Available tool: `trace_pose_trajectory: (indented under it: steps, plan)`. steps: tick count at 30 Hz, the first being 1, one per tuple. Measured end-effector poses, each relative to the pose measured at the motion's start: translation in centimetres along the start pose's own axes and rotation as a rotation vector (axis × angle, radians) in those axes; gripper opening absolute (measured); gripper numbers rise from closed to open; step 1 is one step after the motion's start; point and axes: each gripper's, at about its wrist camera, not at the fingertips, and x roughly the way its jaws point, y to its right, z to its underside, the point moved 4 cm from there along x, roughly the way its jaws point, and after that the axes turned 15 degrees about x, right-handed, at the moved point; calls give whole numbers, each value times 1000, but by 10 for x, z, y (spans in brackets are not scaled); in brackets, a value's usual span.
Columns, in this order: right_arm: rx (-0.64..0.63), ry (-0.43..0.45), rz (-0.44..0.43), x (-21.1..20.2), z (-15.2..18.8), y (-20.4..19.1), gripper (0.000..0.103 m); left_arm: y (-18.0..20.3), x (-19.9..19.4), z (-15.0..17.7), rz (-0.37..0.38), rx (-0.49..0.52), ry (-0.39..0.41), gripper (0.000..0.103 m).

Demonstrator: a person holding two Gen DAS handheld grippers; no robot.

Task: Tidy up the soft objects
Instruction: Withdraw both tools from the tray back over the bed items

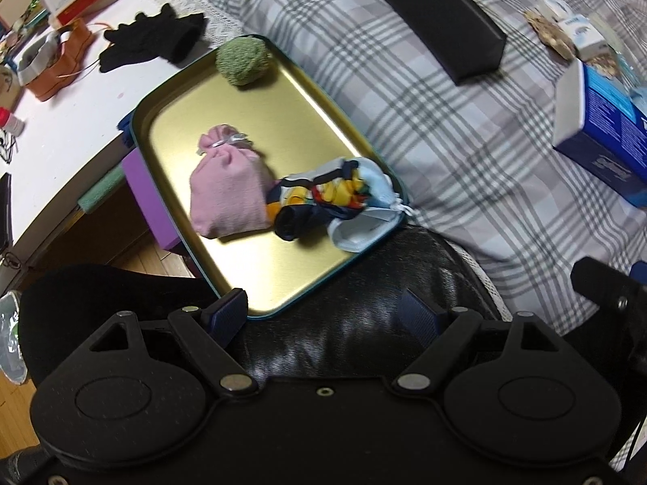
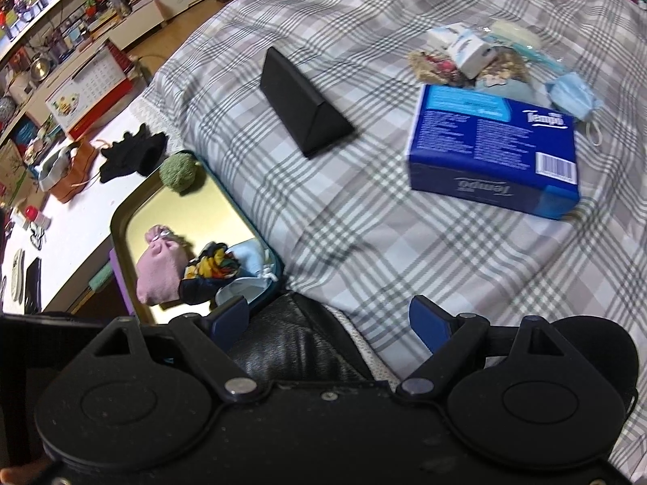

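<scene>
Two downward wrist views (close, fisheye), sharing gold tray (image 1: pixel 259 295) and plaid bedspread (image 2: pixel 364 242).

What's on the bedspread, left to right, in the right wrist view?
Tray → black case → tissue box → face mask.

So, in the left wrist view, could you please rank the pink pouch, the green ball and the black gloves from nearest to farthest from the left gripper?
1. Pink pouch, mid tray, nearest the left gripper.
2. Green ball, at the tray's far corner.
3. Black gloves, beyond the tray on the white table.
</scene>
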Motion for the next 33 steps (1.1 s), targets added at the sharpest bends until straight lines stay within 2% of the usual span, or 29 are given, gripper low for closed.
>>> trace_pose_trajectory:
  steps: [16,20,24,33]
  plan:
    - [92,28,32,-7,-14,40,87,36,-1,-7,0,77,6,80]
    - [114,29,45,-7,-16,53,87,49,-3,-9,5,110,11,80]
    - [144,39,57,-10,-18,67,87,62,-6,-13,14,147,21,85]
    - [224,82,83,-24,-30,102,87,89,-15,-28,30,217,49,85]
